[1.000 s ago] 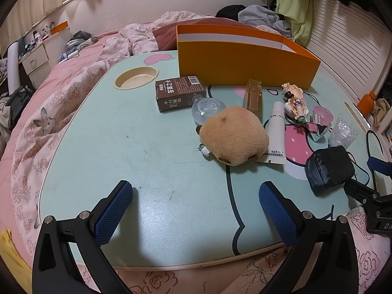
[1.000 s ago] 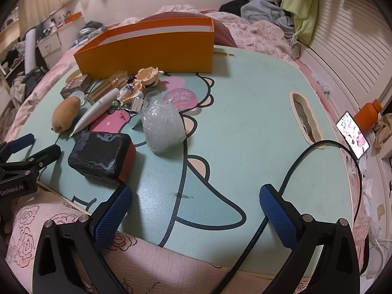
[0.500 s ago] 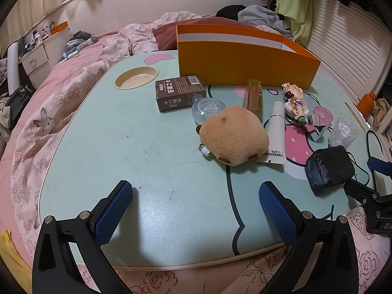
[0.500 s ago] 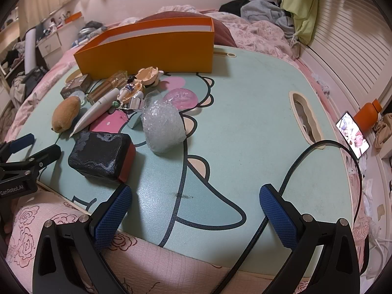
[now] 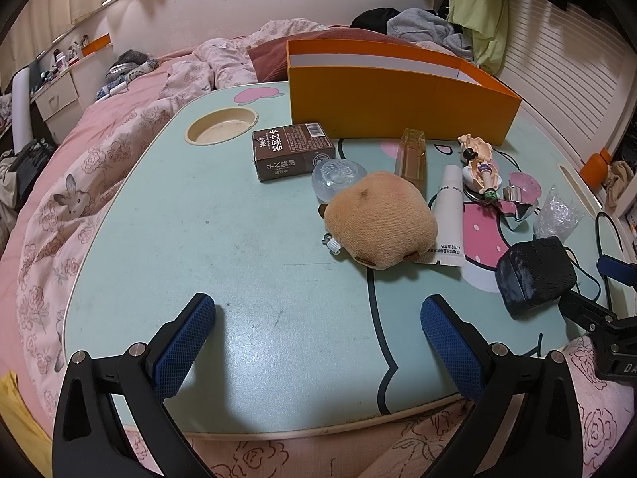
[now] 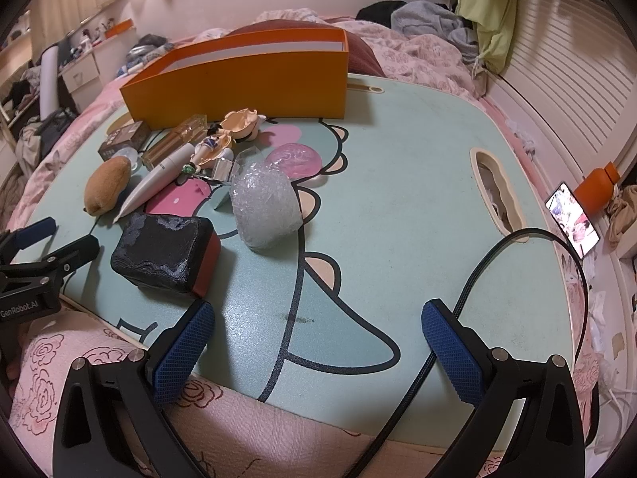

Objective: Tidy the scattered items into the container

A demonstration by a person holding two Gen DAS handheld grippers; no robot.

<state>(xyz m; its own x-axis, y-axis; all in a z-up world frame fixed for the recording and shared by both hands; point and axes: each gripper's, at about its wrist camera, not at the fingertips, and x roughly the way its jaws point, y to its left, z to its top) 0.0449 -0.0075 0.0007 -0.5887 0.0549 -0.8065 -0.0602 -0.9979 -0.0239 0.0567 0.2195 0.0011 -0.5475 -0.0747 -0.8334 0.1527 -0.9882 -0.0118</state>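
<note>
Spread over a pink floral bed, the mint-green cartoon-printed desk (image 5: 167, 263) is carrying the clutter. Both the left hand-held gripper (image 5: 318, 342) and the right hand-held gripper (image 6: 318, 352) are hovering wide open and empty at its near edge. Beyond, a tan plush toy (image 5: 378, 223), a white tube (image 5: 450, 207) and a brown carton (image 5: 290, 155) are lying before the tall orange cardboard container (image 5: 390, 103).

Home bedroom. Bed with pink floral duvet (image 5: 99, 183), cartoon-print lap bench (image 5: 199, 247) set on it, clothes pile (image 5: 418, 28) at far end, white drawer unit (image 5: 55, 97) cluttered on top, slatted wall (image 6: 565, 79) alongside
</note>
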